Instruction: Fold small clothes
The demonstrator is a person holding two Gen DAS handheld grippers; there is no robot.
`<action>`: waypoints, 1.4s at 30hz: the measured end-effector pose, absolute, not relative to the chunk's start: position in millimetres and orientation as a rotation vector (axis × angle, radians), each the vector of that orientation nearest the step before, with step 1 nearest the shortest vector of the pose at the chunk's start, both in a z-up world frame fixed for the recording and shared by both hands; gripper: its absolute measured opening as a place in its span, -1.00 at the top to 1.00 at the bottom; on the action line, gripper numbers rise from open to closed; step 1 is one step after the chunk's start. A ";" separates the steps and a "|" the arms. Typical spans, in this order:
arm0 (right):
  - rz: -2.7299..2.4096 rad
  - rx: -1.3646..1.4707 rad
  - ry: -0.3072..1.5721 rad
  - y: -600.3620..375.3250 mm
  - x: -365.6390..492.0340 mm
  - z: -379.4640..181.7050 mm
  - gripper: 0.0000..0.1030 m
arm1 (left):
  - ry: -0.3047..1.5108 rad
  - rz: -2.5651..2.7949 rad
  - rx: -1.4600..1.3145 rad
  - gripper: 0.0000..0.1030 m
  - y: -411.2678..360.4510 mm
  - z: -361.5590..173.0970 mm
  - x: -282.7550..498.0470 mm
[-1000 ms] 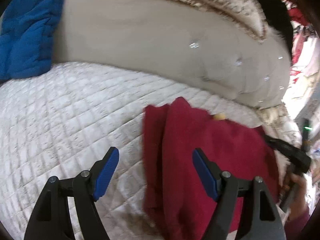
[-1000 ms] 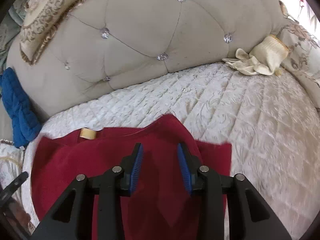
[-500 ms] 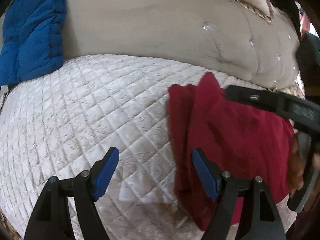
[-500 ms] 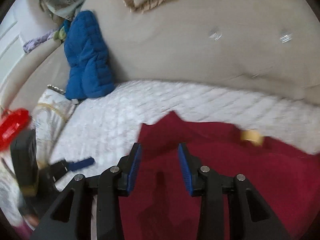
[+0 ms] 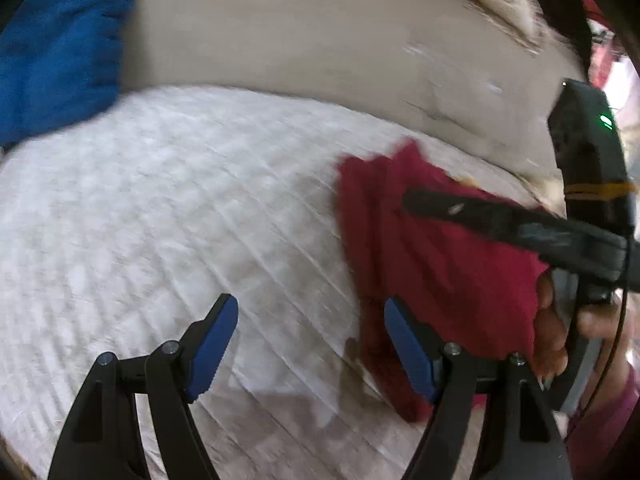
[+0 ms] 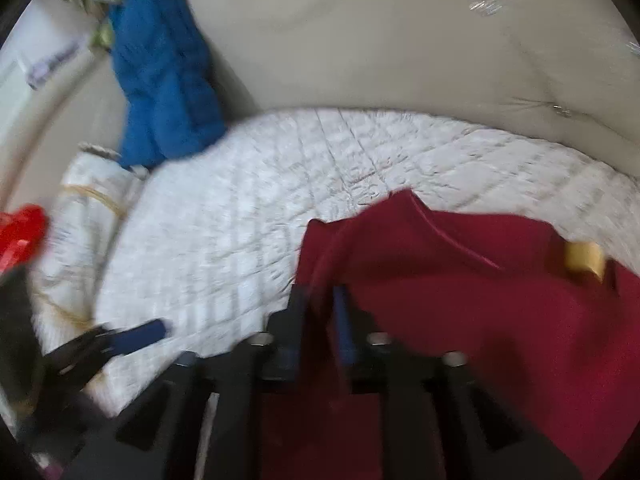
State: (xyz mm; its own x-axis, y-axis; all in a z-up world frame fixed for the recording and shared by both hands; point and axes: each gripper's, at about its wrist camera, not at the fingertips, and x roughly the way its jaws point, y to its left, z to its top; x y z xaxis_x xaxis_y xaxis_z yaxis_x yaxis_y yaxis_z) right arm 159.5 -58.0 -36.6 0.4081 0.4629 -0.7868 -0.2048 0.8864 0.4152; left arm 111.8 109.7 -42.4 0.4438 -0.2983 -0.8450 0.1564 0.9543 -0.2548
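A dark red garment (image 5: 448,264) lies partly folded on the white quilted bedspread (image 5: 160,220), with a yellow neck label (image 6: 582,258). My left gripper (image 5: 310,344) is open and empty, just left of the garment's near edge. My right gripper (image 6: 320,320) is nearly closed on a fold of the red garment (image 6: 480,300) at its left edge. In the left wrist view the right gripper (image 5: 500,220) reaches over the garment from the right.
A beige tufted headboard (image 5: 320,48) rises behind the bedspread. A blue quilted item (image 6: 164,72) leans at the back left, also in the left wrist view (image 5: 52,48). A red object (image 6: 20,232) and a rolled white cloth (image 6: 92,192) lie at far left.
My right gripper has swung left over the garment and closed from open onto its left edge. My left gripper has stayed open, shifting slightly beside the garment.
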 end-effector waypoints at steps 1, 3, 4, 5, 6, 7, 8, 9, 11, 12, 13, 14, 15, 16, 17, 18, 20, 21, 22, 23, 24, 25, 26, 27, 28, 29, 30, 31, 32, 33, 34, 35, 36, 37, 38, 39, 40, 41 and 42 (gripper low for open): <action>0.431 0.297 1.045 -67.0 145.3 -27.4 0.68 | 1.087 -0.320 -0.153 -0.54 110.2 -43.0 107.5; 0.424 0.323 1.012 -83.3 118.4 -15.9 0.68 | 1.099 -0.397 -0.155 -0.54 109.2 -44.1 94.8; 0.416 0.329 1.001 -94.3 101.5 -10.0 0.67 | 1.112 -0.432 -0.152 -0.54 106.6 -45.3 89.6; 0.403 0.333 0.987 -105.1 85.5 -5.3 0.67 | 1.123 -0.472 -0.151 -0.54 101.4 -47.2 83.5; 0.380 0.342 0.971 -117.7 67.9 -1.8 0.67 | 1.126 -0.491 -0.142 -0.54 95.9 -47.8 79.8; 0.363 0.349 0.967 -127.5 56.2 1.3 0.67 | 1.129 -0.500 -0.121 -0.53 89.6 -48.8 77.1; 0.340 0.354 0.969 -137.6 42.7 2.8 0.67 | 1.135 -0.502 -0.087 -0.52 82.0 -50.9 74.6; 0.313 0.357 0.971 -146.2 31.1 3.3 0.67 | 1.140 -0.500 -0.053 -0.48 74.8 -54.4 72.9; 0.260 0.369 0.963 -163.0 6.1 4.3 0.67 | 1.163 -0.485 -0.039 -0.18 66.9 -62.7 73.8; 0.245 0.387 0.960 -171.0 -5.0 4.2 0.67 | 1.180 -0.492 -0.052 -0.13 63.7 -66.6 75.6; 0.232 0.409 0.962 -180.6 -16.5 4.0 0.67 | 1.179 -0.500 -0.058 -0.09 60.8 -67.7 76.7; 0.215 0.424 0.964 -189.6 -27.4 3.9 0.67 | 1.171 -0.500 -0.054 -0.08 58.7 -67.6 78.4; 0.196 0.434 0.961 -197.4 -36.8 4.1 0.67 | 1.159 -0.498 -0.044 -0.08 55.4 -67.3 79.4; 0.182 0.438 0.960 -204.5 -43.6 3.9 0.67 | 1.157 -0.500 -0.043 -0.03 53.4 -67.3 79.8; 0.165 0.440 0.961 -211.8 -51.2 4.1 0.67 | 1.162 -0.505 -0.045 0.07 51.8 -68.6 80.7; 0.140 0.442 0.961 -219.3 -58.4 3.9 0.67 | 1.171 -0.515 -0.050 0.14 50.0 -70.0 80.3; 0.105 0.456 0.951 -232.2 -69.0 4.4 0.67 | 1.171 -0.553 -0.066 0.61 48.3 -66.5 78.3; 0.091 0.469 0.946 -239.0 -72.8 5.1 0.67 | 1.166 -0.568 -0.065 0.65 47.4 -66.0 78.0; 0.072 0.483 0.937 -246.5 -77.3 6.1 0.67 | 1.156 -0.563 -0.050 0.70 47.4 -63.6 75.1; 0.056 0.489 0.928 -251.6 -81.0 7.5 0.67 | 1.156 -0.557 -0.045 0.76 49.9 -62.5 72.6; 0.047 0.491 0.923 -254.0 -82.7 8.0 0.67 | 1.162 -0.546 -0.053 0.79 54.8 -62.1 72.1; 0.038 0.496 0.920 -258.3 -85.4 9.0 0.67 | 1.165 -0.533 -0.064 0.83 60.8 -61.1 72.3; 0.033 0.500 0.917 -262.1 -87.8 10.1 0.67 | 1.163 -0.523 -0.068 0.84 64.9 -60.2 72.0; 0.027 0.503 0.909 -264.9 -90.0 11.4 0.67 | 1.160 -0.519 -0.071 0.84 69.3 -58.2 71.5; 0.023 0.505 0.903 -267.5 -92.1 11.5 0.67 | 1.156 -0.512 -0.075 0.84 71.4 -56.0 70.3; 0.020 0.505 0.903 -269.6 -93.5 11.6 0.67 | 1.154 -0.508 -0.079 0.84 75.6 -54.7 69.3; 0.017 0.500 0.903 -271.2 -94.9 11.9 0.67 | 1.153 -0.503 -0.078 0.84 76.7 -53.1 67.6; 0.011 0.495 0.898 -271.6 -95.9 12.3 0.67 | 1.153 -0.498 -0.073 0.84 78.5 -53.6 67.1; 0.000 0.490 0.890 -272.6 -97.1 12.3 0.67 | 1.155 -0.491 -0.065 0.84 78.0 -54.1 66.7; -0.015 0.488 0.885 -274.6 -98.1 12.3 0.64 | 1.159 -0.484 -0.057 0.84 77.0 -55.0 65.4; -0.033 0.486 0.883 -277.4 -99.1 11.7 0.60 | 1.163 -0.479 -0.053 0.84 77.1 -56.6 65.3; -0.058 0.485 0.883 -280.7 -100.3 10.4 0.56 | 1.167 -0.474 -0.049 0.84 77.4 -57.3 64.4; -0.075 0.483 0.884 -283.5 -101.2 9.1 0.52 | 1.168 -0.476 -0.049 0.84 77.7 -57.4 63.2; -0.082 0.482 0.884 -285.2 -102.0 7.8 0.50 | 1.165 -0.477 -0.049 0.84 77.8 -56.9 62.3; -0.083 0.482 0.884 -287.2 -100.9 5.6 0.47 | 1.166 -0.476 -0.051 0.84 77.9 -56.9 62.4; -0.082 0.481 0.886 -287.3 -99.3 3.7 0.47 | 1.169 -0.473 -0.052 0.84 78.4 -56.9 62.4; -0.074 0.473 0.895 -286.0 -95.2 -0.1 0.46 | 1.170 -0.470 -0.049 0.84 78.8 -56.5 62.4; -0.063 0.464 0.908 -284.1 -91.9 -3.3 0.46 | 1.169 -0.469 -0.048 0.84 81.0 -55.9 62.8; -0.048 0.452 0.927 -282.1 -86.5 -9.0 0.47 | 1.169 -0.467 -0.045 0.84 80.0 -55.3 62.4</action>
